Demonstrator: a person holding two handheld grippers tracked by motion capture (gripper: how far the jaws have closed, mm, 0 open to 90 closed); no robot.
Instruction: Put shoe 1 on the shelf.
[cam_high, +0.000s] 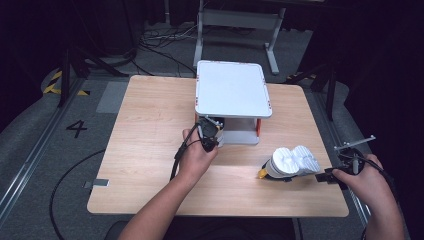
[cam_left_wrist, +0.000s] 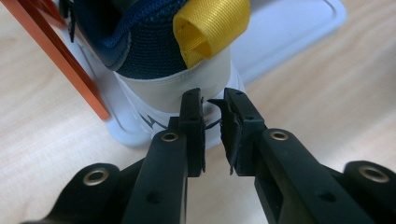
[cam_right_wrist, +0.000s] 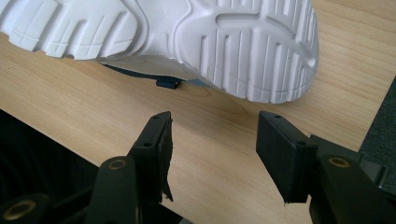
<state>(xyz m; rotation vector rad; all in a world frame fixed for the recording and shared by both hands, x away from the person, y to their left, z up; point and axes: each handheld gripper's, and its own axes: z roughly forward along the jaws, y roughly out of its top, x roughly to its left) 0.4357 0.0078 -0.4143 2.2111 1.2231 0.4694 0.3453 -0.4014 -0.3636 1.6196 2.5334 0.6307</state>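
A white shoe (cam_left_wrist: 163, 88) with a navy lining and a yellow heel loop (cam_left_wrist: 210, 28) stands on the lower tier of a white rack (cam_high: 232, 87). My left gripper (cam_left_wrist: 212, 100) is shut, nothing between its jaws, and its tips are right at the shoe's white heel. From above, the left gripper (cam_high: 207, 135) sits at the rack's front left corner. A second white shoe (cam_high: 290, 162) lies on the table at the right, its ribbed sole (cam_right_wrist: 224, 42) turned toward my right gripper (cam_right_wrist: 212, 123). The right gripper stands open a short way from the sole, holding nothing.
The rack has orange legs (cam_left_wrist: 60, 60) and a white bottom tray (cam_left_wrist: 289, 32). It stands at the back middle of the wooden table (cam_high: 150, 140). My right gripper (cam_high: 332, 175) is near the table's right edge. Cables and a metal stand are on the floor behind.
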